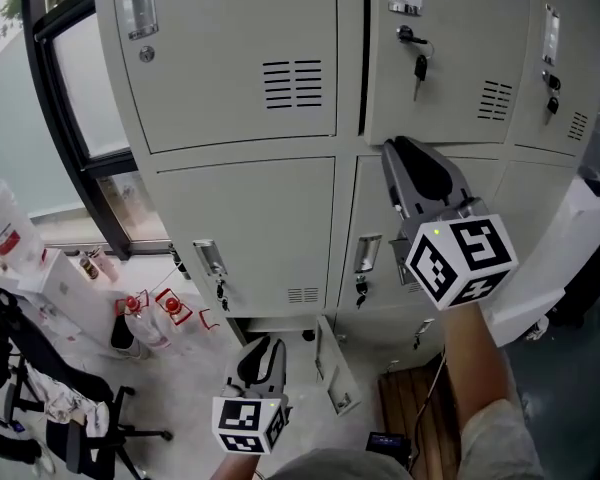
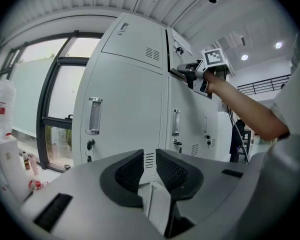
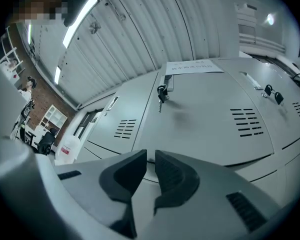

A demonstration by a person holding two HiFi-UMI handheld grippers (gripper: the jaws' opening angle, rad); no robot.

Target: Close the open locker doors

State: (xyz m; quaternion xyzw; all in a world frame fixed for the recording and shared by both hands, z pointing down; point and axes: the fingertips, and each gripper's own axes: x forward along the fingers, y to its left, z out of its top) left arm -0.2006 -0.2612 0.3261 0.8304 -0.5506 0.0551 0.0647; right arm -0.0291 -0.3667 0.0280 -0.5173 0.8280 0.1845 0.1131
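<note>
A bank of pale grey lockers [image 1: 240, 88] fills the head view. The upper middle door [image 1: 445, 58], with a key [image 1: 417, 63] in its lock, shows a dark slit along its left edge. My right gripper [image 1: 392, 148] has its tips at that door's lower left corner; its jaws stand a narrow gap apart with nothing between them [image 3: 151, 159]. At the bottom row a small door [image 1: 332, 368] hangs open towards me. My left gripper [image 1: 263, 340] is held low in front of it, jaws a narrow gap apart and empty [image 2: 149, 159]. The right gripper [image 2: 182, 70] also shows in the left gripper view.
A black window frame [image 1: 65, 118] runs down the left. Bottles and red-capped items [image 1: 145, 318] stand on the floor below it, with an office chair [image 1: 70, 418] nearer me. A wooden pallet [image 1: 420, 408] lies at the lockers' foot, and a white panel [image 1: 570, 258] juts out at right.
</note>
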